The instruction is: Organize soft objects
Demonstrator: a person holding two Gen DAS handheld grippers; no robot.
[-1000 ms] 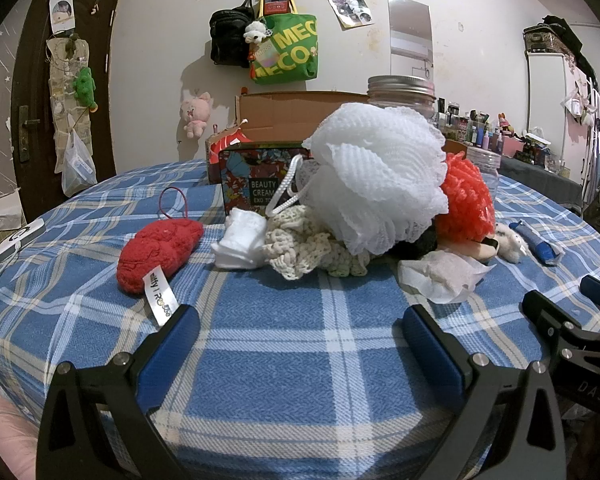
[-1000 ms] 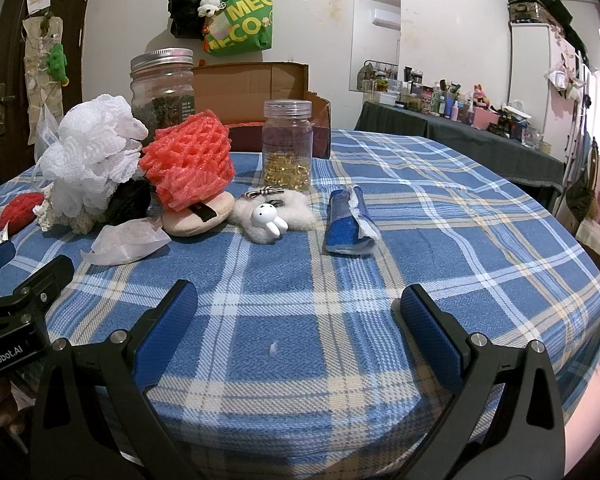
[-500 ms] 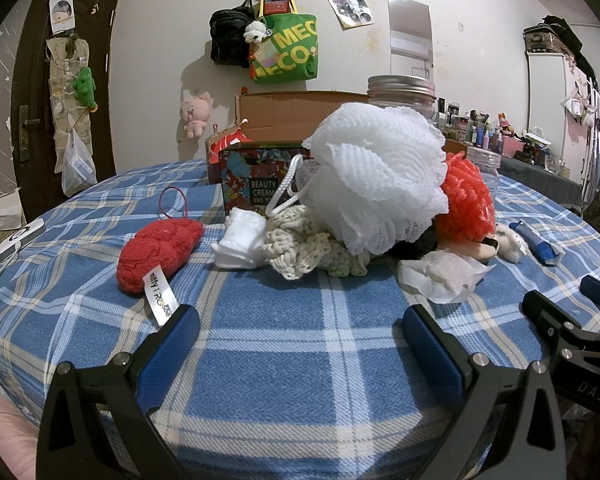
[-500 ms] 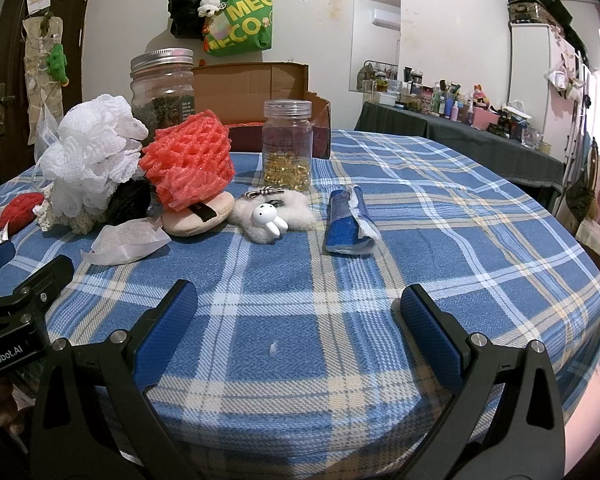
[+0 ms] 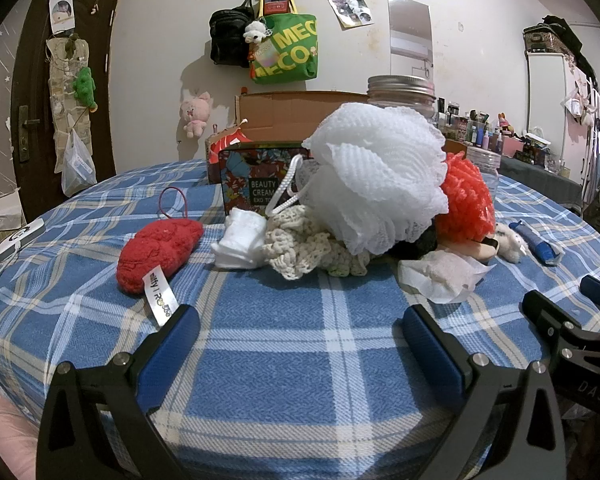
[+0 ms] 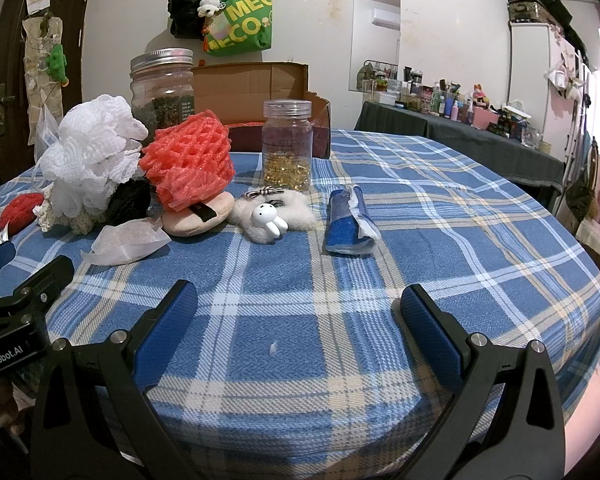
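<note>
Right gripper, fingers wide apart, empty above plaid tablecloth, well short of blue roll.

**Soft things heaped on the plaid-covered desk**

A white mesh bath pouf sits on top of the heap, its cord loop hanging to the left. Under it lie a cream crocheted cloth and a black fuzzy ball. A coral foam-net sleeve rests on a beige powder puff. Left of the heap lie a folded white cloth and, apart, a red knitted pad with a tag. In front lies a crumpled white tissue. Right of the puff lies a fluffy white rabbit keychain, then a rolled blue towel.
</note>
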